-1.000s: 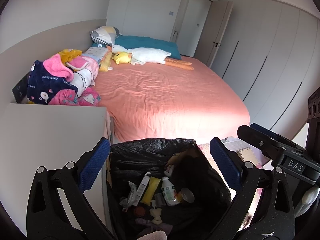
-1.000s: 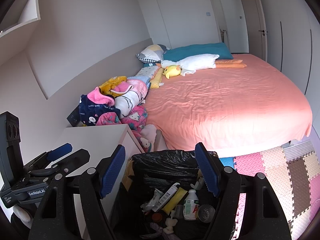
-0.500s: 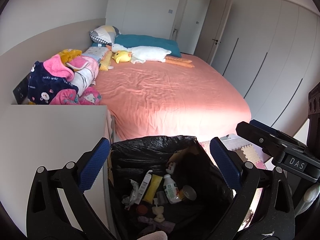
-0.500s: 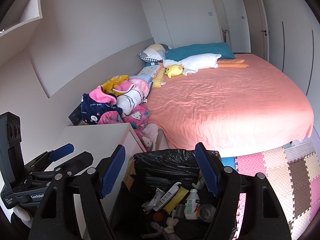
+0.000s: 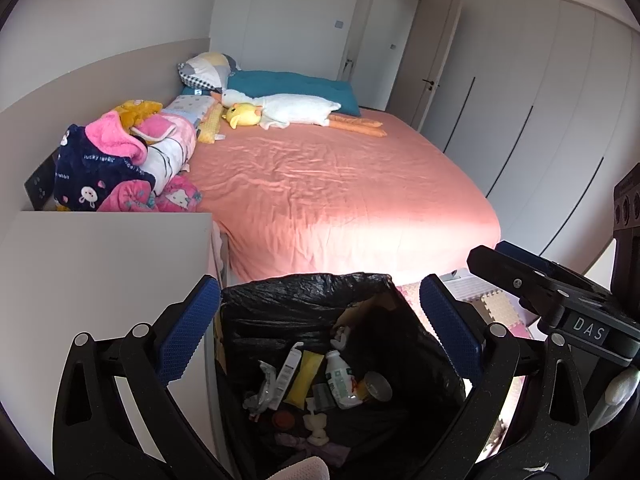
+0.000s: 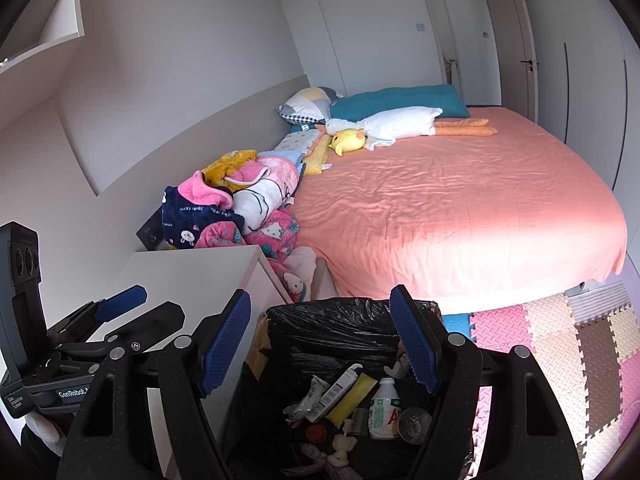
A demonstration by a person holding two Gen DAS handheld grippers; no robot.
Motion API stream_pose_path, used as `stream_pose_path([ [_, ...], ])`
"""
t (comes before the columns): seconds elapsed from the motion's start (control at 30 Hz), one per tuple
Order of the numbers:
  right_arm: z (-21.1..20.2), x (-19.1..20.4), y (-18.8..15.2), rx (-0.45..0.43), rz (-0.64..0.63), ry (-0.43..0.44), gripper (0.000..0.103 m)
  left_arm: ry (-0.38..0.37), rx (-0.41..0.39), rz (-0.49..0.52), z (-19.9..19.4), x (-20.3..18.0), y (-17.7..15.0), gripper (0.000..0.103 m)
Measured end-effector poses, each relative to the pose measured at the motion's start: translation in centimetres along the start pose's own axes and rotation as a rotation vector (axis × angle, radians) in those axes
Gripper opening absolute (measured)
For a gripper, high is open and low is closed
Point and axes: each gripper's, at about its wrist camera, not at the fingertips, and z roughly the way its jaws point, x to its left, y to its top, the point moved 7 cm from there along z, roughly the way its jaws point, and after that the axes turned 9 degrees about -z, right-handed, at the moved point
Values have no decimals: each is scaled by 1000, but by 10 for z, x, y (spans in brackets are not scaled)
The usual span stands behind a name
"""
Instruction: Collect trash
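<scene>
Two grippers hang side by side over the bin, both empty-handed. At left, the left gripper [image 5: 320, 328] has its jaws spread wide with nothing between them, beside the white cabinet [image 5: 100, 272]. The black-lined trash bin [image 6: 344, 320] stands at the cabinet's right edge, against the foot of the bed [image 6: 460, 208]; its trash [image 6: 352, 408], tubes, a white bottle and a can, lies at the bottom. The right gripper [image 6: 320, 344] is likewise agape and carries nothing. Judgement: a drop-off appears complete; the next move calls for locating further litter, none evident on the bed.

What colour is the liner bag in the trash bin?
Black; the bin liner shows best in the right wrist view.
</scene>
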Motion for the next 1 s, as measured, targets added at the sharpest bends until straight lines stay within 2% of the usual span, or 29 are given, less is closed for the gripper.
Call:
stream_pose_path([
  [0.53, 2, 2, -3, 5, -5, 2, 73, 14, 5, -15, 3, 4, 2, 96],
  [1.0, 4, 6, -3, 10, -10, 7, 73, 12, 11, 15, 5, 4, 1, 96],
])
